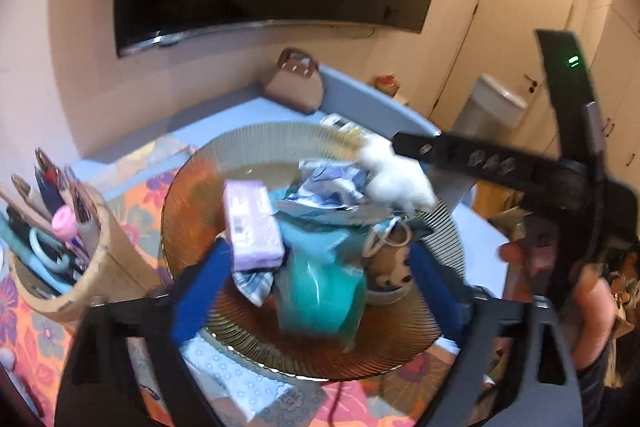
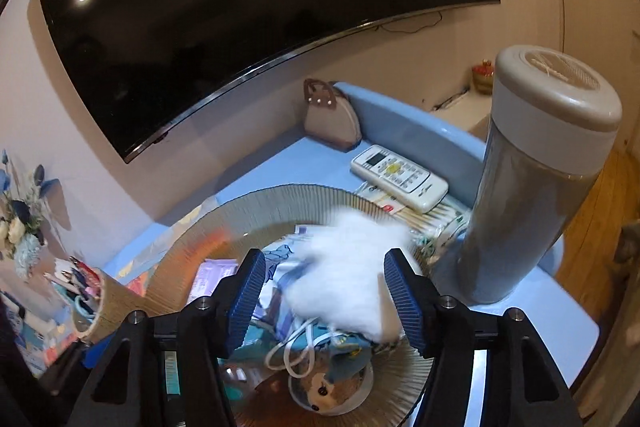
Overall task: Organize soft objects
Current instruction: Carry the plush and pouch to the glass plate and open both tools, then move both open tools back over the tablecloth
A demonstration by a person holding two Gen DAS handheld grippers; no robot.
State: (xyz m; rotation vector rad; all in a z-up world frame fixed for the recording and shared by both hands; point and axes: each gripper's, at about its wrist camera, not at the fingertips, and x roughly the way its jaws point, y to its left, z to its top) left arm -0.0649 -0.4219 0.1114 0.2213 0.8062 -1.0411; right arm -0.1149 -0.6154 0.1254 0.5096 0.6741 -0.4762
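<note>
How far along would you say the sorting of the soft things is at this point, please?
Mostly done: teal cloth, a lilac tissue pack and a small teddy already lie on the ribbed plate. In hand: white fluff sits between the open right gripper fingers, blurred. The left gripper hovers open. Left: settling the fluff.

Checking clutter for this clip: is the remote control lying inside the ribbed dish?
No. In the right wrist view the remote control lies on the blue table beyond the rim of the dish.
</note>
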